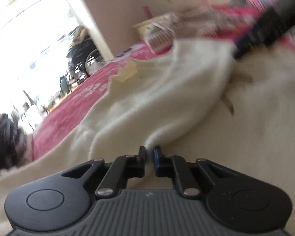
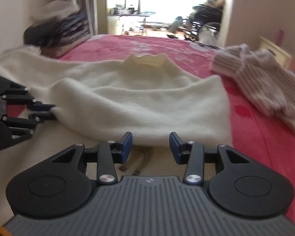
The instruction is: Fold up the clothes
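A cream sweater (image 2: 137, 98) lies spread on the pink bedspread (image 2: 265, 147), its collar (image 2: 145, 60) towards the far doorway. One part is folded over the body, and its edge runs just beyond my right gripper (image 2: 151, 139). That gripper is open, with nothing between its blue pads (image 2: 127, 143). At the left edge of the right wrist view my left gripper (image 2: 53, 111) is shut on a corner of the sweater. In the tilted, blurred left wrist view the left gripper (image 1: 149, 150) pinches a tuft of the cream sweater (image 1: 167, 88).
A stack of folded dark and grey clothes (image 2: 57, 31) sits at the bed's far left. A striped beige garment (image 2: 265, 78) lies crumpled at the right. Beyond the bed a bright doorway shows a wheelchair (image 2: 206, 23). A pale cabinet (image 2: 275, 49) stands against the right wall.
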A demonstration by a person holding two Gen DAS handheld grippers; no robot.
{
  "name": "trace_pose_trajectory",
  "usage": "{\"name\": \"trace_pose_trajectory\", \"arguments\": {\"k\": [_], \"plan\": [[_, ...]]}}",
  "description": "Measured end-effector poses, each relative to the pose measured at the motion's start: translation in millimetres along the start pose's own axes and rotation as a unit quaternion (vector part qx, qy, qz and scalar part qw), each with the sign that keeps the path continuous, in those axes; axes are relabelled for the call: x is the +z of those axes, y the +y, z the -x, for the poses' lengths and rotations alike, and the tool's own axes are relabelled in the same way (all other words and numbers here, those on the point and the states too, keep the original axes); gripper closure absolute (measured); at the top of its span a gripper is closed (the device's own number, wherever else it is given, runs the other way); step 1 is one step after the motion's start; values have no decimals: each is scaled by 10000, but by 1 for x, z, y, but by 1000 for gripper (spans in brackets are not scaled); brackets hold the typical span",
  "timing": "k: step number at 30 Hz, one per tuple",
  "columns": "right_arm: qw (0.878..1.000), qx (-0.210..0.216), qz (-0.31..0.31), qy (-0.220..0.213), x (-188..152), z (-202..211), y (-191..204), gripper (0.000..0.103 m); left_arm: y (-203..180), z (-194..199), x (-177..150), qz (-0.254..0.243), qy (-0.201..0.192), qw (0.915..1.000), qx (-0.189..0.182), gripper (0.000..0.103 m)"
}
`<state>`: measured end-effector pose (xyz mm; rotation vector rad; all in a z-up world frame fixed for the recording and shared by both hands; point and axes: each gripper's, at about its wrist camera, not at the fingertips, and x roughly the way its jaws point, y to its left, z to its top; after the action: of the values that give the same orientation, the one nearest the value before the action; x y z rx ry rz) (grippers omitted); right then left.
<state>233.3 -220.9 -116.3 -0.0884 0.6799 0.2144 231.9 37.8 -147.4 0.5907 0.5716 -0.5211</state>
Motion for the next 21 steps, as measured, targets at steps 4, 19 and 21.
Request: {"name": "trace_pose_trajectory", "arguments": {"k": [4, 19, 21], "plan": [[9994, -213, -236, 111, -6, 2, -22, 62, 14, 10, 1, 198, 345, 9970, -668, 94], [9953, 270, -931, -58, 47, -80, -46, 62, 29, -14, 14, 1870, -169, 9819, -252, 55], [9936, -64, -1116, 159, 54, -111, -57, 65, 29, -37, 10, 2143, 55, 9767, -34, 54]]}}
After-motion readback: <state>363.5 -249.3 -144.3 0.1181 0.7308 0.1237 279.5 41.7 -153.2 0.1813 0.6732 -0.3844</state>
